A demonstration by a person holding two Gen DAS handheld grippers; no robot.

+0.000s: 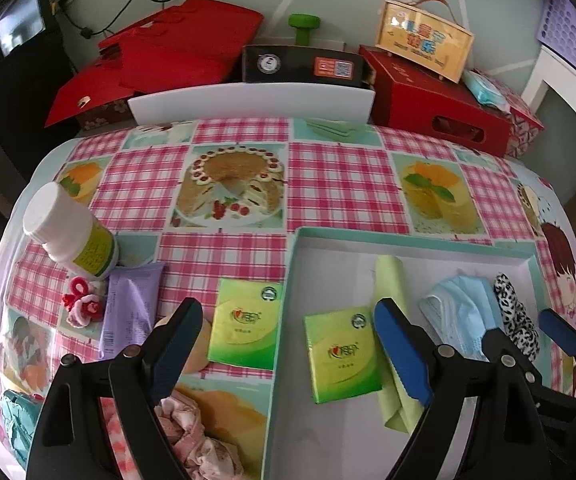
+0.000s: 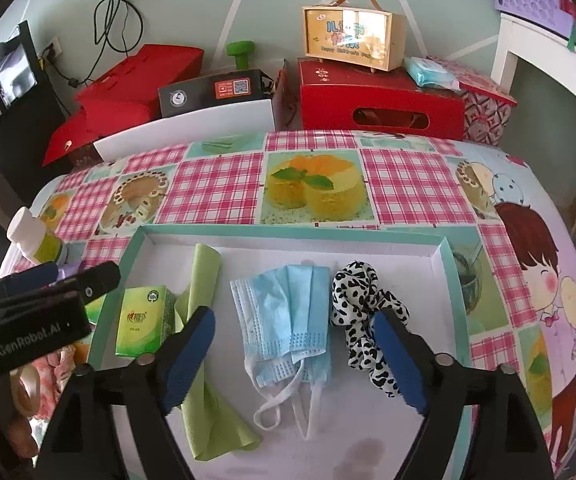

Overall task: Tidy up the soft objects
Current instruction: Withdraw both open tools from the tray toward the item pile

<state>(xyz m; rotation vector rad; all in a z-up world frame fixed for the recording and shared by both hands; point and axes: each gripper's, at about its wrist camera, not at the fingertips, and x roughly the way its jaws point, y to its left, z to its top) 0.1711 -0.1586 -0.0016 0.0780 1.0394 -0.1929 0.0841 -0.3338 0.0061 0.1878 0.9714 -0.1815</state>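
A white tray with a teal rim holds a green tissue pack, a light green cloth, a blue face mask and a leopard-print scrunchie. A second green tissue pack lies on the cloth-covered table just left of the tray. My left gripper is open and empty, straddling the tray's left rim. My right gripper is open and empty above the mask.
Left of the tray are a white bottle, a purple pouch, a red-and-white yarn piece, pink patterned fabric and teal fabric. Red boxes and a black box line the far edge.
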